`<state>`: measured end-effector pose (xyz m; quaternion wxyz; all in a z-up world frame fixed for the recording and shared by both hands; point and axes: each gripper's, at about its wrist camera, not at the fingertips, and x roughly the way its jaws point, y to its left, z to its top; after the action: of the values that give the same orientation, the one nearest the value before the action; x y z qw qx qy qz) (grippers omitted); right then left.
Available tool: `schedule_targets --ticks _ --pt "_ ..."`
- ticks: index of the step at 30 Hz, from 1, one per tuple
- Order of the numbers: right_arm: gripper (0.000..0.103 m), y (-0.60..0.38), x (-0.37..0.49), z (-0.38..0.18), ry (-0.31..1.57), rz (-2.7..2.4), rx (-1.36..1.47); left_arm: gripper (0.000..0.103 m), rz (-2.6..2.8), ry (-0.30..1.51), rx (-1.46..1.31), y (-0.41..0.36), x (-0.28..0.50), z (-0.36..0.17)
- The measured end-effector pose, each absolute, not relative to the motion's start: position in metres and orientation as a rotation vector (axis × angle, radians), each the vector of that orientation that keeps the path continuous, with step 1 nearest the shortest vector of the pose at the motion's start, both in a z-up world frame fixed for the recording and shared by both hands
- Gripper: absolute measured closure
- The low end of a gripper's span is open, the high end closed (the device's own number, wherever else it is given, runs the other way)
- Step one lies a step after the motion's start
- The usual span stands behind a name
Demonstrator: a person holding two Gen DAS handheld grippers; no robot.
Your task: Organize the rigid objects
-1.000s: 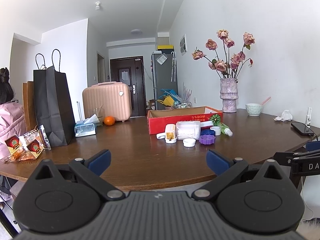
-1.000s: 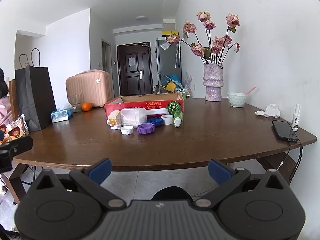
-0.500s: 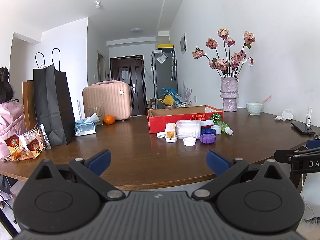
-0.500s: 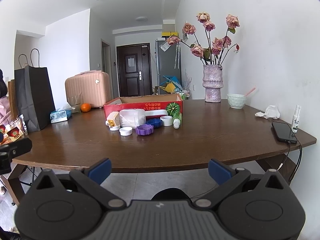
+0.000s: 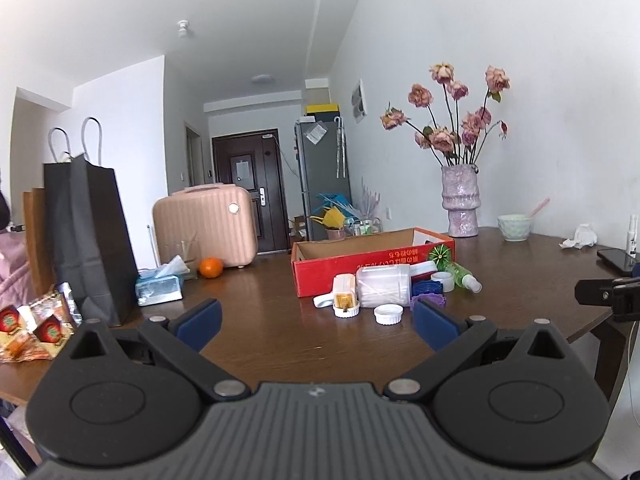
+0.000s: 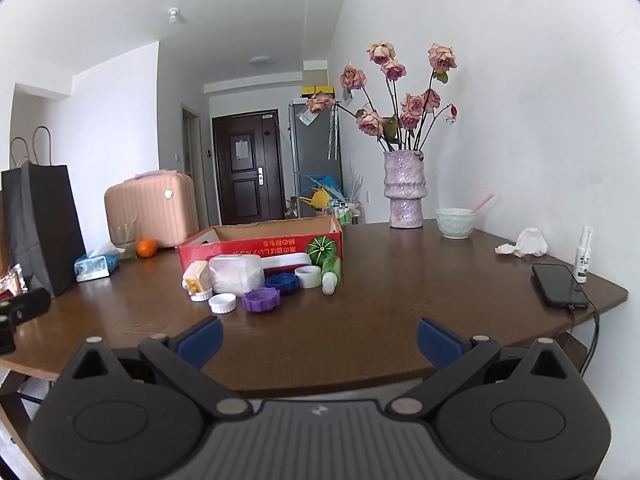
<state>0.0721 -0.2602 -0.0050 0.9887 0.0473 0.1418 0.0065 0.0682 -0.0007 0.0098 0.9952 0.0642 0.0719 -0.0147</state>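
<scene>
Sitting in a cluster: rigid items on the table [image 6: 400, 300], just in front of the red box [image 6: 260, 246], well ahead of your tools.
Clear jar [image 6: 238, 274]: on its side, mid-cluster, touching the box front.
Yellow-white container [image 6: 197, 276]: just left of the jar.
White cap [image 6: 222, 303]: nearest you on the left; purple ring lid [image 6: 262, 299] right beside it.
Blue lid [image 6: 282, 282]: behind the purple one; small white cup [image 6: 308, 276] to its right.
Green bottle [image 6: 331, 270]: lying down, right end of cluster, by the box corner.
Red box: open top, inside not visible from here.
Left tool [image 5: 316, 320]: your fingers wide apart, holding nothing, above the table's near edge.
Right tool [image 6: 318, 338]: same, spread wide, nothing in it, short of the cluster.
Around: vase w/ roses [image 6: 403, 192], bowl [image 6: 455, 222], phone [image 6: 558, 285] to the right; tissue box [image 5: 158, 289], orange [image 5: 211, 267], black bag [image 5: 90, 236] to the left.
</scene>
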Motion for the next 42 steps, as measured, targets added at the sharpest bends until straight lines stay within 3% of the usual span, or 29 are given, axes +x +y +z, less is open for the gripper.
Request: schedule_targets --ticks 10,21,27,33,36,38,42 --pt "0.000 -0.267 0.147 0.004 0.308 0.105 0.096 0.000 -0.068 0.287 0.059 0.000 0.156 0.008" --pt "0.001 -0.238 0.249 -0.004 0.432 0.287 -0.003 0.000 -0.058 0.272 -0.026 0.003 0.234 0.000" --pt "0.009 -0.221 0.308 -0.023 0.539 0.338 -0.020 0.000 -0.146 0.428 0.051 0.000 0.283 -0.011" --pt "0.034 -0.219 0.353 -0.041 0.646 0.377 0.018 0.002 -0.208 0.516 0.127 -0.014 0.312 -0.026" --pt "0.048 -0.217 0.364 -0.048 0.680 0.392 0.017 0.017 -0.252 0.574 0.135 -0.028 0.323 -0.034" --pt "0.050 -0.218 0.366 -0.050 0.684 0.403 0.021 0.030 -0.286 0.606 0.140 -0.041 0.330 -0.039" --pt "0.050 -0.235 0.362 -0.048 0.677 0.374 0.051 0.032 -0.303 0.633 0.161 -0.060 0.344 -0.045"
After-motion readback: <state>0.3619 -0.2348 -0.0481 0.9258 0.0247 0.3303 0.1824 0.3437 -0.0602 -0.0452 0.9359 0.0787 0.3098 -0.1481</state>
